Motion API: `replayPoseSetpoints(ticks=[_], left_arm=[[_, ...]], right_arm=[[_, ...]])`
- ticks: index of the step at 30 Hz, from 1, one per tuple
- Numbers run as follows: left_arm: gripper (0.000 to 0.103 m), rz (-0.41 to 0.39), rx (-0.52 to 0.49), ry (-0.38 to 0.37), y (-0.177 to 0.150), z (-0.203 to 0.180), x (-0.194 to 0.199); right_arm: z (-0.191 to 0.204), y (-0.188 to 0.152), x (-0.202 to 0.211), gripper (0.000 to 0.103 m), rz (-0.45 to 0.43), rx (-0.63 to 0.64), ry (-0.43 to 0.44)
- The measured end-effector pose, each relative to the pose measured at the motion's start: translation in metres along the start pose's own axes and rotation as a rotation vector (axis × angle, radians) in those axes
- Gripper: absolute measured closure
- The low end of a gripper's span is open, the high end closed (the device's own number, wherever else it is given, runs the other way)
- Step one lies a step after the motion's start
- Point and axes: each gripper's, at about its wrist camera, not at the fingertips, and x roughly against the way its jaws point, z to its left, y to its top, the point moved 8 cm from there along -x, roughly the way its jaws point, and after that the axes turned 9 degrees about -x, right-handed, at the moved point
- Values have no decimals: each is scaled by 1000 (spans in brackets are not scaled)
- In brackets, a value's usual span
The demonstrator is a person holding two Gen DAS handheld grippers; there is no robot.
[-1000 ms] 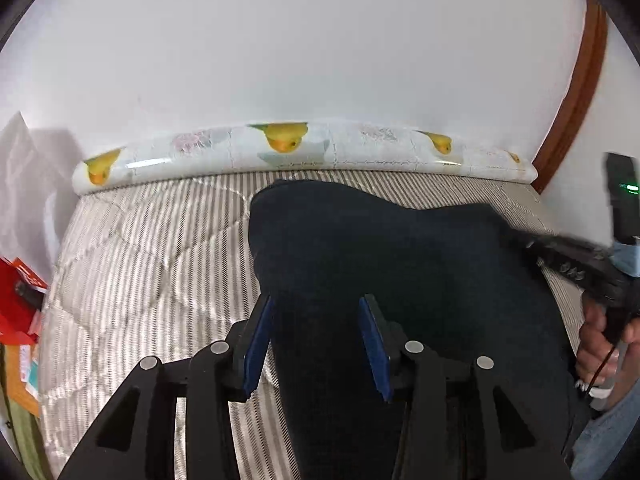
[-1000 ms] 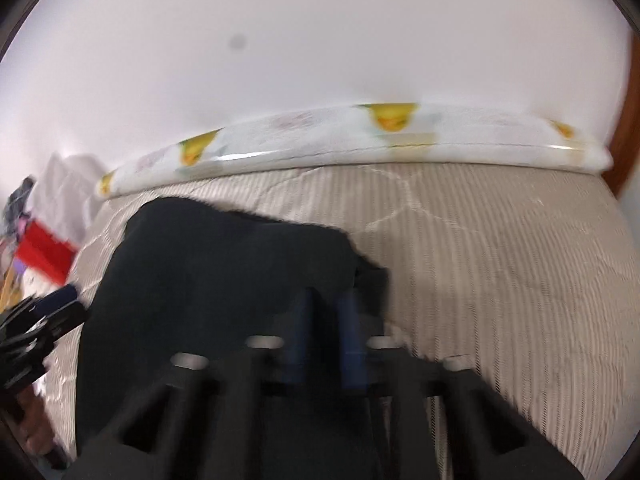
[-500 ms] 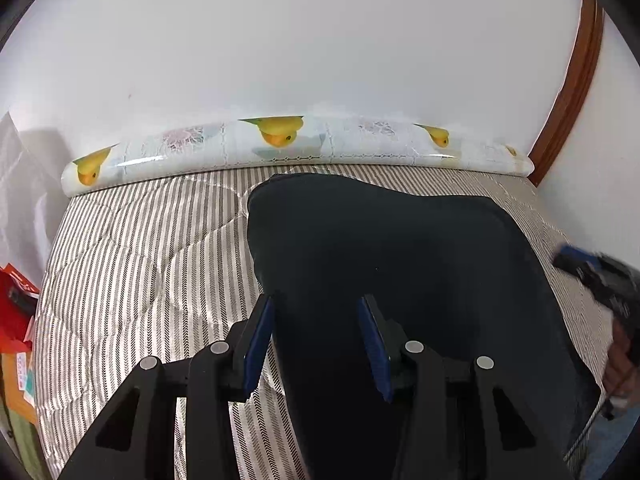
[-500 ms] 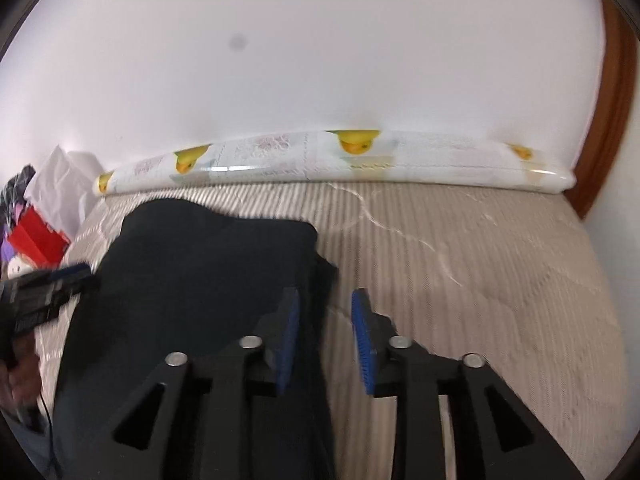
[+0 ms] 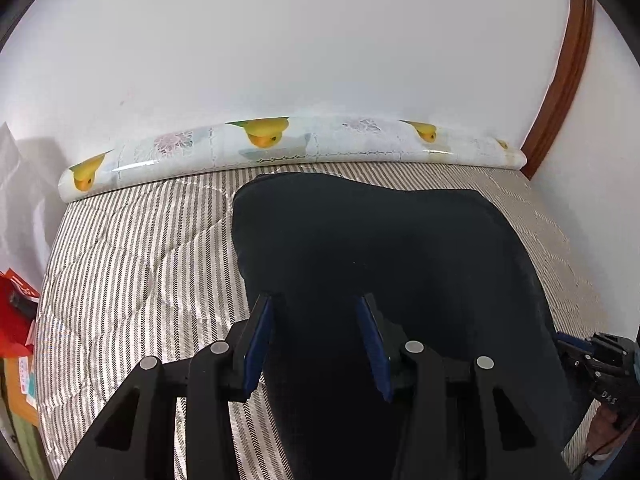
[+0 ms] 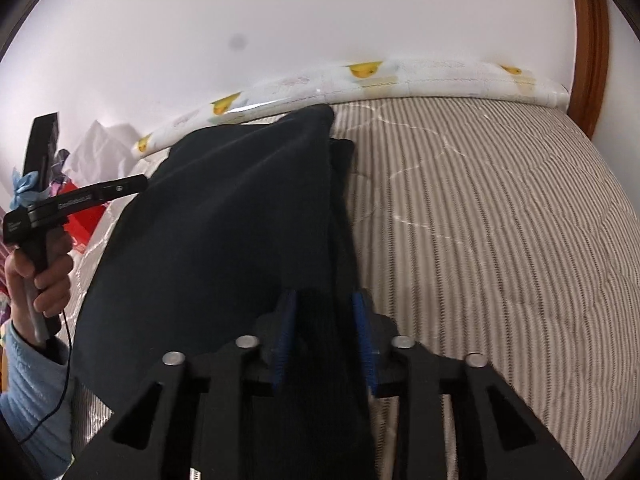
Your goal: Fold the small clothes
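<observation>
Left wrist: matte navy garment (image 5: pixel 380 248), soft and rounded, spread on ribbed striped mattress (image 5: pixel 132 264); left tool (image 5: pixel 316 336) gaping wide above its near-left edge, gripping nothing.

Right wrist: right tool (image 6: pixel 323 336) half-closed around a bunched fold of raised garment (image 6: pixel 224 216).
</observation>
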Motion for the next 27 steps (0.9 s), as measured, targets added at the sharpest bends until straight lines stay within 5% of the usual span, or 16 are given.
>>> replayPoseSetpoints(ticks=[5, 12, 17, 20, 23, 27], left_arm=[[62, -3, 6, -5, 1, 2, 3], [61, 44, 20, 29, -4, 15, -11], [48, 50, 52, 32, -7, 28, -21], [48, 45, 58, 21, -6, 30, -21], [49, 31, 34, -9, -2, 30, -14], [50, 12, 2, -104, 2, 25, -2]], right_arm=[[-7, 6, 19, 99, -95, -12, -8], [-4, 0, 13, 99, -82, 38, -84], [-5, 4, 13, 98, -48, 49, -125], [-7, 21, 20, 98, -92, 66, -207], [3, 49, 21, 95, -108, 61, -183], [30, 86, -1, 68, -105, 94, -141]])
